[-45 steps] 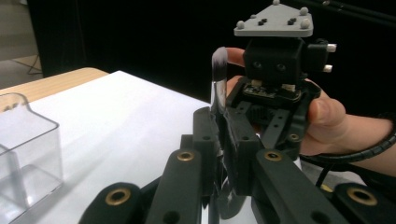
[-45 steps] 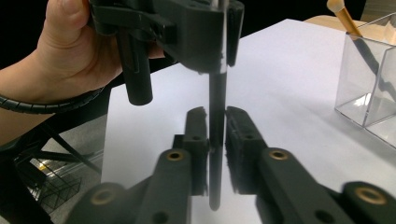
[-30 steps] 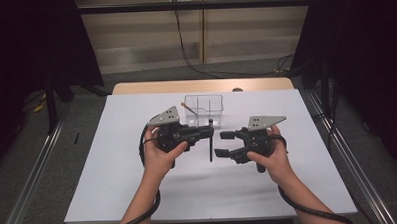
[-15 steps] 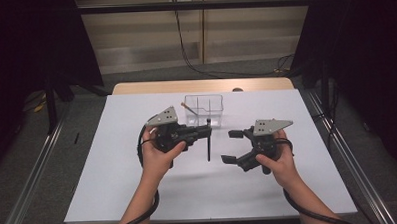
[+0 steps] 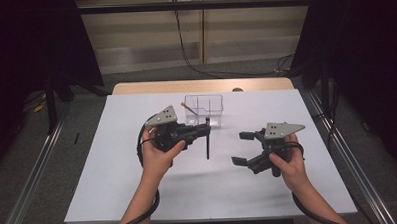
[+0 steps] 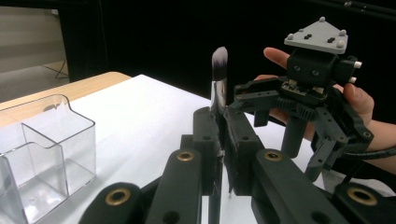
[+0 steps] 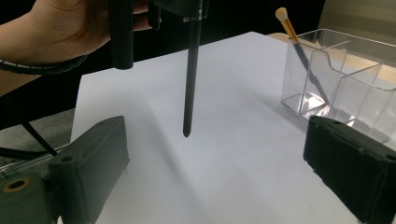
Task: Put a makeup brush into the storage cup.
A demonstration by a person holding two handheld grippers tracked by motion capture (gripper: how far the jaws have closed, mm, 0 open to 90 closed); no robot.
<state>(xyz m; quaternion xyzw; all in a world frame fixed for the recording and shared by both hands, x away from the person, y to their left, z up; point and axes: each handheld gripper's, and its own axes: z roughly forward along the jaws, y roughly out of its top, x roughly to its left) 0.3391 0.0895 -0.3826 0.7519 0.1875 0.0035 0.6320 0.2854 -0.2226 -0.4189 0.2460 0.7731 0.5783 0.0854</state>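
Note:
A black makeup brush (image 5: 207, 145) hangs upright over the white table, handle down and dark bristles (image 6: 219, 58) up. My left gripper (image 5: 206, 129) is shut on its ferrule, and its jaws pinch the brush (image 6: 217, 95) in the left gripper view. My right gripper (image 5: 242, 148) is held to the right of the brush and apart from it. Its jaws have just been opening and stand wide with nothing between them. From the right gripper (image 7: 215, 144) view the handle (image 7: 190, 79) hangs free above the table.
A clear divided organizer (image 5: 204, 110) stands behind the brush; an orange-handled brush (image 7: 290, 28) leans in its left compartment. White table cover (image 5: 139, 194) spreads all round, with a wooden edge (image 5: 200, 86) at the back. The other hand's gripper (image 6: 306, 88) is near the bristles.
My right gripper has moved right, away from the hanging brush handle, and its jaws have spread wider. The left gripper and the brush have stayed where they were.

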